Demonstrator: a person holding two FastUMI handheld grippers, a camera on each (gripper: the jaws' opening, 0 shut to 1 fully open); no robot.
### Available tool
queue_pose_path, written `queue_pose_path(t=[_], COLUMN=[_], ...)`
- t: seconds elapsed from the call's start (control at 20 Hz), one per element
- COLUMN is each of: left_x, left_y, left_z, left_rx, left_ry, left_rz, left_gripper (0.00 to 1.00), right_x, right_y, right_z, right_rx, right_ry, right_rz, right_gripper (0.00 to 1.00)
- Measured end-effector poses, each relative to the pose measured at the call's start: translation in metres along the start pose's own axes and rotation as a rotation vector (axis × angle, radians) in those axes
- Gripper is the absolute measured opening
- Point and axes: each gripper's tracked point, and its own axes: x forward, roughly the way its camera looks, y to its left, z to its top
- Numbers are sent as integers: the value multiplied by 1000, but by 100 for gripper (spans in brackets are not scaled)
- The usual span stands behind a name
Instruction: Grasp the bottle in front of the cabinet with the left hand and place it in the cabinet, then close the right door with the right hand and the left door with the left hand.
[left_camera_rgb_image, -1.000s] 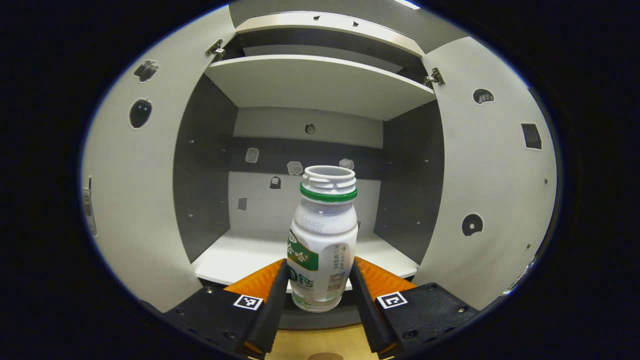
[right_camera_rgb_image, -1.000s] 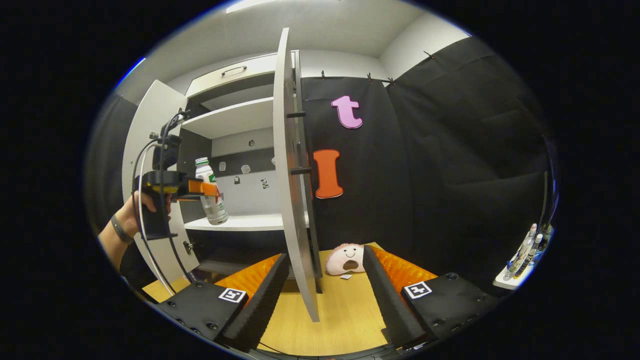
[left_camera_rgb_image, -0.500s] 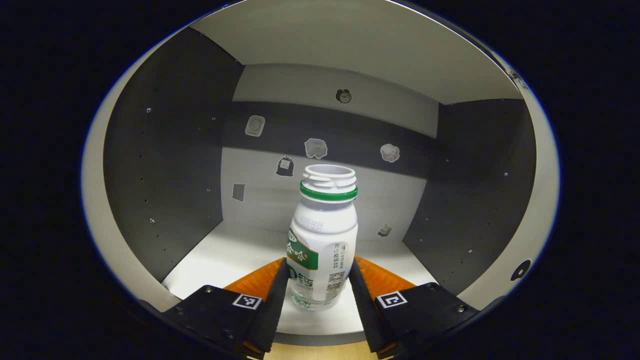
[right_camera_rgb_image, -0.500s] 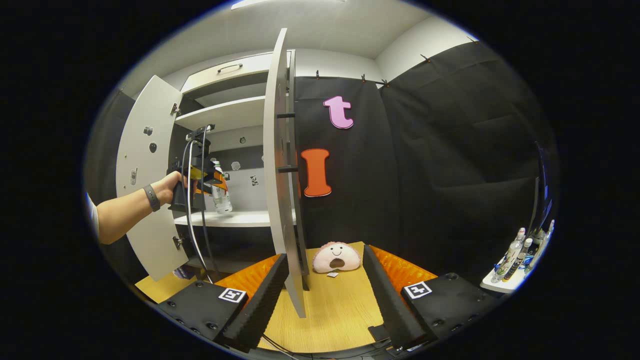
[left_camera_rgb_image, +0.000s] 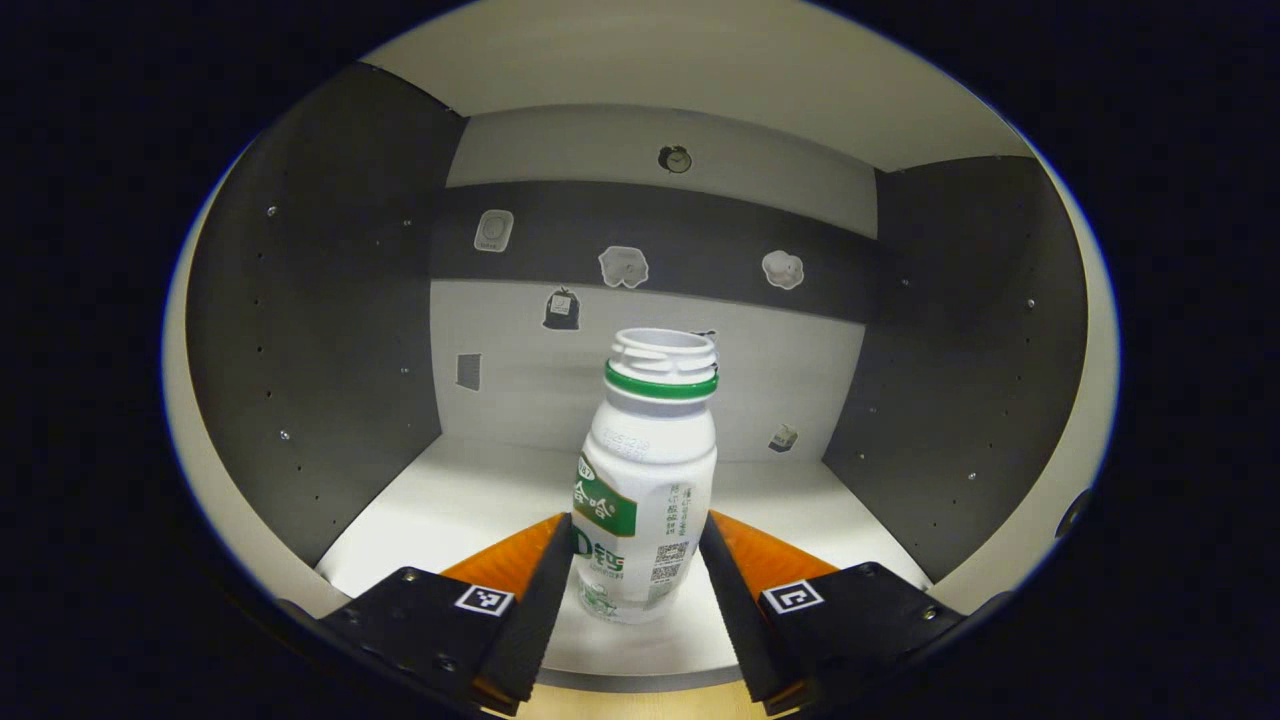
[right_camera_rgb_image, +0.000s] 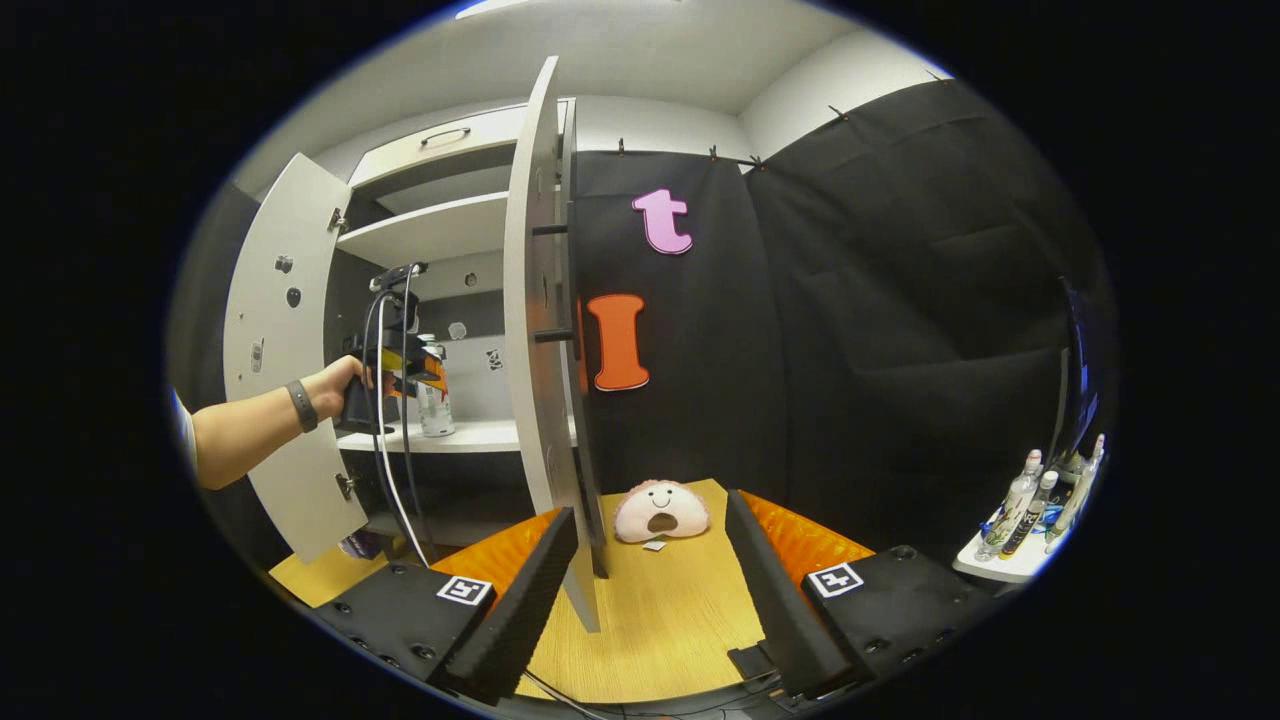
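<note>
Left gripper view: left gripper (left_camera_rgb_image: 635, 590) pinches the bottle (left_camera_rgb_image: 645, 490) low on its body, both jaws pressed to its sides; bottle upright over the front of the cabinet shelf (left_camera_rgb_image: 450, 500), at or just above it; contact cannot be told; lower straight down until the base seats flat, then spread the jaws and withdraw level.

Right gripper view: right gripper (right_camera_rgb_image: 650, 600) jaws spread, holding nothing, over the worktop (right_camera_rgb_image: 660, 620); right door (right_camera_rgb_image: 535, 330) open at 12 o'clock; left gripper and bottle at 10 o'clock; left door (right_camera_rgb_image: 285, 340) open; plush toy (right_camera_rgb_image: 660, 510) beyond.
</note>
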Motion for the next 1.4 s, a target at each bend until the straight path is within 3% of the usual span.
queue_pose_path(t=[0.15,0.45,0.65,0.85,0.9,0.95,1.0,1.1,1.15,1.2,1.25,1.4], left_x=[-1,-37,-86,-142,-156,-170,-182,-208,-218,-229,-239,-260], left_y=[1,-8,-12,-2,0,4,10,27,33,36,40,51], left_z=[2,40,64,72,75,76,76,72,69,64,57,25], left_rx=[-18,-62,-73,-75,-81,-83,-79,-70,-69,-68,-68,-85], left_ry=[-17,-173,-254,-286,-304,-322,-340,-374,-391,-405,-414,-412], left_rz=[-3,-72,-111,-130,-137,-140,-134,-92,-80,-70,-60,-16], left_gripper=[94,95,95,95,95,95,95,95,94,95,94,95], right_x=[-2,-8,-6,0,3,5,7,12,14,16,18,23], right_y=[1,-1,4,21,25,28,30,32,33,33,34,36], right_z=[-1,0,3,0,1,3,4,9,10,13,13,14], right_rx=[-5,-18,-22,-11,-6,-4,-7,-23,-33,-41,-48,-57], right_ry=[0,1,-5,10,10,7,3,-9,-14,-19,-23,-30], right_rz=[4,8,23,86,101,114,124,138,144,153,160,174], right_gripper=[98,99,98,98,92,92,98,98,92,92,98,98])
